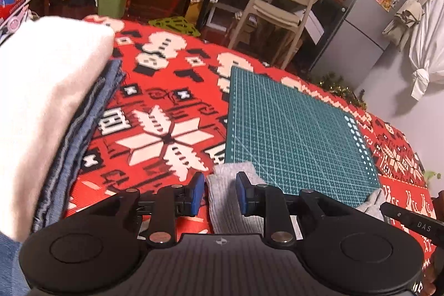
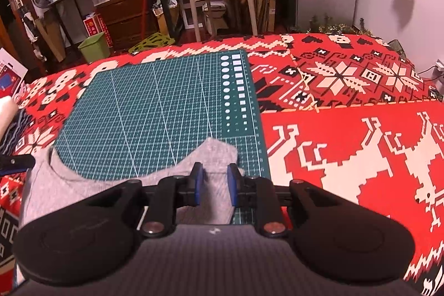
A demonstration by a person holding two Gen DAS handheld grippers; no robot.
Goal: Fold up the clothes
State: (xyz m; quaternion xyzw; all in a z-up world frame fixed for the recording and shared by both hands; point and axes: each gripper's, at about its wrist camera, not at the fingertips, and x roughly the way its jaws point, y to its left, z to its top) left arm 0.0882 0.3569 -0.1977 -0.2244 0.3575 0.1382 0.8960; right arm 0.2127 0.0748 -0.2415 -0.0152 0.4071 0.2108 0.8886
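A grey ribbed knit garment (image 2: pixel 66 185) is lying across the near edge of a dark green gridded cutting mat (image 2: pixel 155 113), which is resting on a red, white and black patterned cloth (image 2: pixel 347 157) covering the tabletop. The left claw (image 1: pixel 220 192) is standing narrowly parted with a grey fold rising between its blue pads (image 1: pixel 198 192); whether they are pinching it is unclear. The right claw (image 2: pixel 215 183) is likewise narrow over another grey corner, grip unclear. Beside the left claw, folded white (image 1: pixel 41 107) and blue clothes (image 1: pixel 83 135) are sitting stacked.
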